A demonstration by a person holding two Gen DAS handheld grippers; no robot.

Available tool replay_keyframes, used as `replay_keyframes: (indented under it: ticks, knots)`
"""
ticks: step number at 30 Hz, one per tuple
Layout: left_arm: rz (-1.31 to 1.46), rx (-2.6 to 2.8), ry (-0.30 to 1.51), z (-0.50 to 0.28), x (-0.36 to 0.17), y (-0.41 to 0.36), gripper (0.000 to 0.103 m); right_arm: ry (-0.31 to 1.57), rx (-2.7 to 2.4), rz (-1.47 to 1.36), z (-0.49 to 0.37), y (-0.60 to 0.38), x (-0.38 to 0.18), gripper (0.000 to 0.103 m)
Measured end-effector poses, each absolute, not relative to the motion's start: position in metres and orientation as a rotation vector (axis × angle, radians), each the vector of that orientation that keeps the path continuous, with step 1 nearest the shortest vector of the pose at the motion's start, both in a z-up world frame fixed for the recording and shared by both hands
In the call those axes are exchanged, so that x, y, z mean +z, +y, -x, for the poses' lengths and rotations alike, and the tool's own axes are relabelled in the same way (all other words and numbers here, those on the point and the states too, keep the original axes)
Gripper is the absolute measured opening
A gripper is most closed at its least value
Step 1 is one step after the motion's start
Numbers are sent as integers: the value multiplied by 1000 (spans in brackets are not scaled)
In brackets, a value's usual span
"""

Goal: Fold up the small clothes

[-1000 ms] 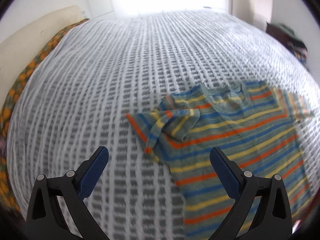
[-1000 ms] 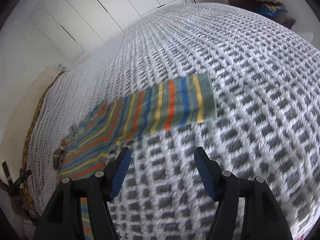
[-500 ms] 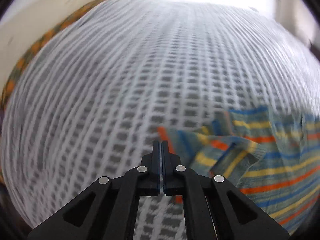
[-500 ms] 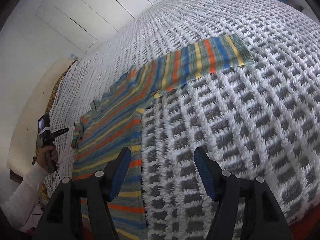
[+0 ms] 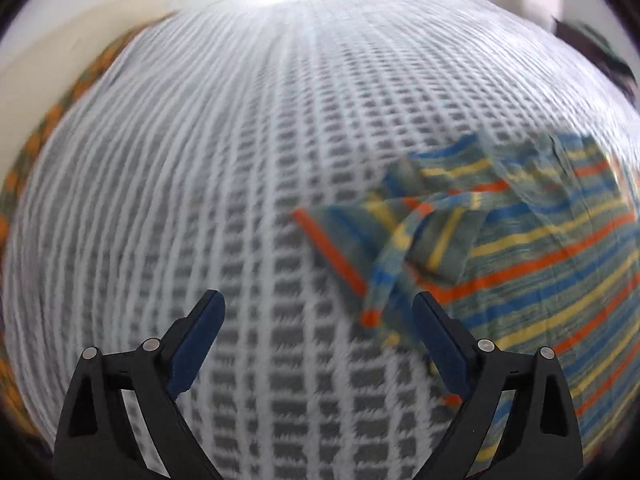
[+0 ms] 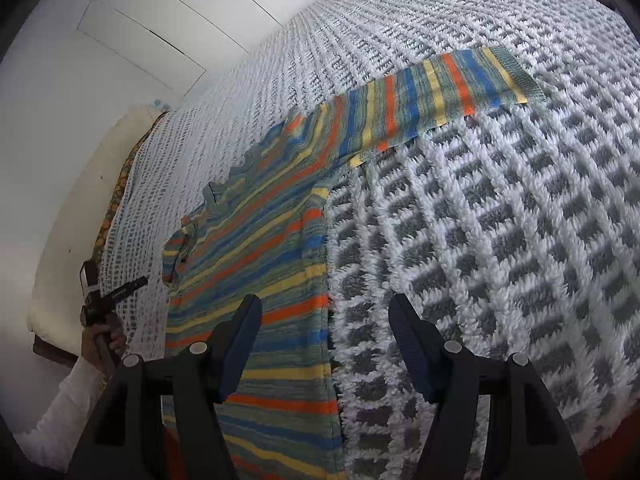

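A small striped shirt (image 5: pixel 540 240) in blue, yellow, orange and green lies flat on the bed. Its near sleeve (image 5: pixel 400 248) is crumpled and folded over onto the chest. My left gripper (image 5: pixel 316 298) hovers over the blanket just left of that sleeve. Its jaws are opening, with only the sleeve's lower tip by the right finger and nothing pressed. In the right wrist view the shirt (image 6: pixel 256 248) runs from lower middle to the far sleeve (image 6: pixel 432 88), which is spread straight. My right gripper (image 6: pixel 324 300) stands open above the shirt's side edge.
A white and grey knitted blanket (image 6: pixel 520 240) covers the whole bed. An orange-patterned cover and a cream headboard (image 5: pixel 60 60) edge it on the left. White cupboard doors (image 6: pixel 168 20) stand behind. A hand in a white sleeve (image 6: pixel 102 336) holds the left tool.
The left gripper was open, shut half a second ago, and stands open again, lower and closer to the crumpled sleeve. The right gripper has slid over toward the shirt's body.
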State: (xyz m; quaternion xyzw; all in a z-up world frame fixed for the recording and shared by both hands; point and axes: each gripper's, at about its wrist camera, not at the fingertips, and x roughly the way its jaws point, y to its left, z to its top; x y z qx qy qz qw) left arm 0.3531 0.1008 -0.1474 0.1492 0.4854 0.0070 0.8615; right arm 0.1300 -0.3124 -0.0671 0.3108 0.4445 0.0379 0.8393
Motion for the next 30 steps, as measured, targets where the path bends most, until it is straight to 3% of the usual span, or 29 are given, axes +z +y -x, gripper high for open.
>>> replay_keyframes:
  ticks: [5, 6, 7, 8, 9, 11, 15, 17, 18, 19, 22, 23, 24, 25, 27, 30]
  knots:
    - [-696, -68, 1010, -405, -171, 16, 93, 939, 88, -689, -123, -306, -69, 67]
    - [-767, -74, 1018, -408, -184, 7, 80, 941, 87, -694, -121, -306, -70, 67]
    - [-809, -78, 1044, -414, -195, 2, 35, 942, 86, -698, -120, -306, -70, 67]
    - [-803, -78, 1098, -419, -201, 4, 2, 944, 84, -702, -119, -306, -71, 67]
    - [-727, -74, 1138, -423, -201, 13, 0, 945, 83, -706, -117, -307, -71, 67]
    - [-522, -21, 1092, -418, -175, 43, 1, 940, 76, -710, -114, -309, -69, 67]
    - [148, 226, 1003, -363, -132, 170, 2, 920, 74, -686, -109, -309, -63, 67]
    - [413, 360, 989, -322, -145, 232, 3, 917, 84, -685, -109, -306, -62, 67]
    - [527, 440, 1002, -300, -160, 263, 9, 920, 92, -688, -110, -304, -64, 67]
    - [602, 480, 1039, -286, -175, 283, 16, 927, 102, -690, -111, -300, -65, 67]
    - [724, 496, 1110, -255, -199, 313, 18, 953, 126, -697, -117, -289, -68, 67]
    - [729, 474, 1096, -250, -198, 315, 23, 953, 135, -699, -118, -285, -67, 67]
    - [720, 447, 1074, -248, -194, 315, 39, 948, 142, -698, -117, -282, -65, 67]
    - [703, 435, 1064, -248, -190, 315, 61, 943, 145, -692, -117, -280, -62, 67]
    - [664, 399, 1051, -248, -179, 314, 81, 940, 144, -687, -116, -277, -59, 67]
    - [608, 364, 1078, -274, -184, 307, 83, 951, 141, -694, -116, -273, -59, 67]
